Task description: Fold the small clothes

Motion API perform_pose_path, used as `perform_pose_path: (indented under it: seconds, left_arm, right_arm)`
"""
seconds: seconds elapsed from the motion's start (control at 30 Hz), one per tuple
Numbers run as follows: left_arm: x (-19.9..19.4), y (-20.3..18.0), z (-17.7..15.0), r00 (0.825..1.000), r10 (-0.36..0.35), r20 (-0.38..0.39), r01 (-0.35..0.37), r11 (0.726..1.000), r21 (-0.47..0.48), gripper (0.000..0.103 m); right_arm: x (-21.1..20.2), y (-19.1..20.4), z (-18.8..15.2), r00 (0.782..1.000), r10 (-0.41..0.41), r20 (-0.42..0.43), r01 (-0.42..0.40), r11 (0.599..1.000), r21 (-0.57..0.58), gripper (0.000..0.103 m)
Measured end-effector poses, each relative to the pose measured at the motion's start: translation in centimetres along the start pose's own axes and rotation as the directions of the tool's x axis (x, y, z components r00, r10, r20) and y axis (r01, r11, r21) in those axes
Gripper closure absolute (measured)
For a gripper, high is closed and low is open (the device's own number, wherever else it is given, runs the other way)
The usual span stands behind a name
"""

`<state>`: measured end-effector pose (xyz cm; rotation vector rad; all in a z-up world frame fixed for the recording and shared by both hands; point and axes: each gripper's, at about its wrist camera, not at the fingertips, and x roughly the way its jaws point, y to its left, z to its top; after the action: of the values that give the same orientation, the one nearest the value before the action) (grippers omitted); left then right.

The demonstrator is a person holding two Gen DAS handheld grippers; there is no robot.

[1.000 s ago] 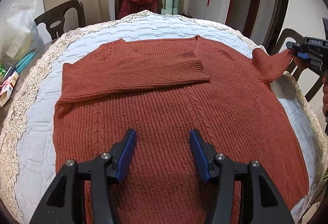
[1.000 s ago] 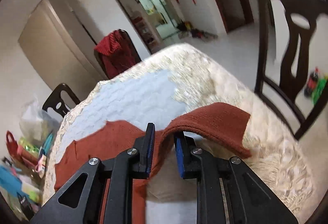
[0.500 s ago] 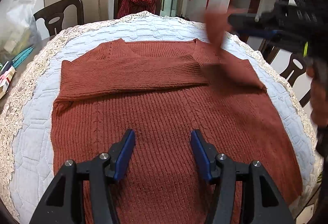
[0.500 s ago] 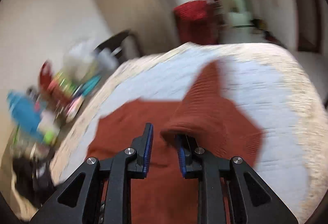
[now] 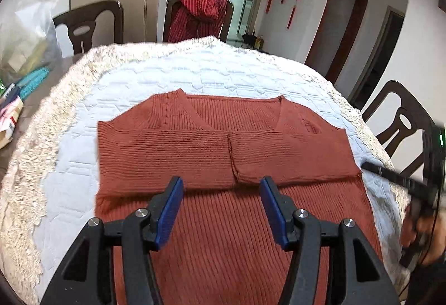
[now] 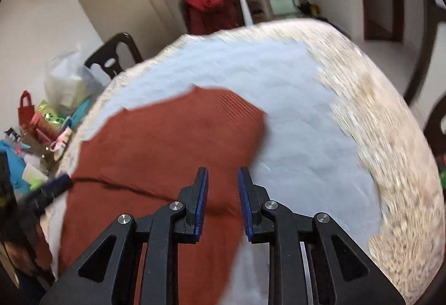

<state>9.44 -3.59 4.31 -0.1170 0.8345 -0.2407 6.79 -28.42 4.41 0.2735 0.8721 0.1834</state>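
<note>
A rust-red ribbed sweater (image 5: 223,215) lies flat on the quilted white tablecloth (image 5: 178,73). Both sleeves are folded across its chest, left sleeve (image 5: 164,157) and right sleeve (image 5: 290,157), their cuffs meeting at the middle. My left gripper (image 5: 221,193) is open and empty, hovering above the sweater's body just below the sleeves. My right gripper (image 6: 221,188) is open and empty over the sweater's right edge (image 6: 167,149). It also shows blurred at the right rim of the left wrist view (image 5: 401,185).
Dark wooden chairs stand around the table: one draped with a red garment (image 5: 198,17), one at the back left (image 5: 86,26), one at the right (image 5: 401,121). Bags and colourful clutter (image 6: 50,121) sit at the table's left. The cloth has a lace fringe (image 6: 390,137).
My right gripper carried the right sleeve across the chest, let it go and pulled back to the sweater's right edge. My left gripper moved forward toward the folded sleeves.
</note>
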Motion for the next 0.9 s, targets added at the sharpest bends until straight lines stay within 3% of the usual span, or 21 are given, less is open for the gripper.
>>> perform_pose_path:
  seconds: [0.1,0.17,0.2,0.27,0.33,0.37,0.4,0.5,0.57,0.67,0.73,0.8,0.87,0.9]
  left_arm:
    - [1.3,-0.1,0.2,1.000,-0.007,-0.019,0.007,1.000,-0.004,0.043]
    - [1.7,-0.3,0.2,0.999,-0.010,-0.031,0.010,1.000,0.000,0.043]
    - [1.9,-0.4,0.1,0.999,-0.013,-0.035,0.013,1.000,0.001,0.043]
    - [2.0,-0.6,0.0,0.999,-0.013,-0.040,0.013,1.000,0.004,0.043]
    - [1.9,-0.7,0.0,0.999,-0.013,-0.039,0.013,1.000,0.005,0.043]
    - [1.9,-0.7,0.0,0.999,-0.015,-0.036,0.015,1.000,0.000,0.043]
    - [1.8,-0.7,0.1,0.999,-0.019,-0.032,0.019,1.000,-0.002,0.043]
    - [1.6,-0.5,0.7,1.000,-0.022,-0.012,0.022,1.000,-0.011,0.043]
    - [1.8,-0.4,1.2,1.000,-0.025,-0.004,0.025,0.999,-0.021,0.043]
    - [2.6,-0.3,1.6,1.000,-0.024,-0.012,0.024,0.999,-0.028,0.043]
    - [3.3,-0.3,1.6,0.999,-0.031,-0.025,0.030,0.999,-0.025,0.043]
    - [4.2,-0.3,1.7,0.999,-0.014,-0.039,0.014,1.000,-0.016,0.043]
    - [4.9,-0.2,1.8,0.999,-0.010,-0.050,0.010,1.000,-0.014,0.043]
    - [5.3,-0.3,1.7,0.998,-0.016,-0.058,0.016,1.000,-0.014,0.043]
  right_arm:
    - [-0.2,-3.1,-2.3,1.000,0.027,-0.011,-0.026,0.999,0.037,0.080]
    - [-1.1,-5.7,-3.2,0.993,0.117,0.021,-0.119,0.985,0.127,0.080]
    - [-2.0,-7.8,-3.5,0.984,0.166,0.064,-0.176,0.962,0.208,0.080]
    - [-2.9,-10.8,-4.0,0.980,0.164,0.111,-0.190,0.934,0.303,0.081]
    - [-3.4,-14.4,-4.6,0.972,0.183,0.149,-0.231,0.868,0.440,0.093]
    - [-3.8,-15.4,-4.6,0.980,0.140,0.140,-0.190,0.861,0.471,0.100]
    - [-4.3,-15.5,-4.5,0.985,0.099,0.139,-0.153,0.873,0.463,0.101]
    - [-5.0,-13.9,-3.8,0.992,-0.003,0.125,-0.051,0.905,0.423,0.094]
    - [-5.3,-12.3,-2.9,0.990,-0.009,0.138,-0.042,0.930,0.365,0.092]
    - [-4.1,-11.9,-2.0,0.992,-0.004,0.123,-0.040,0.933,0.358,0.084]
    - [-3.2,-13.6,-1.8,0.993,-0.085,0.080,0.045,0.912,0.408,0.088]
    - [-4.1,-14.3,-1.6,0.990,-0.096,0.106,0.038,0.893,0.449,0.087]
    - [-5.1,-12.0,-0.8,0.977,-0.162,0.140,0.099,0.921,0.377,0.085]
    - [-5.2,-11.1,-0.4,0.978,-0.145,0.148,0.085,0.932,0.352,0.085]
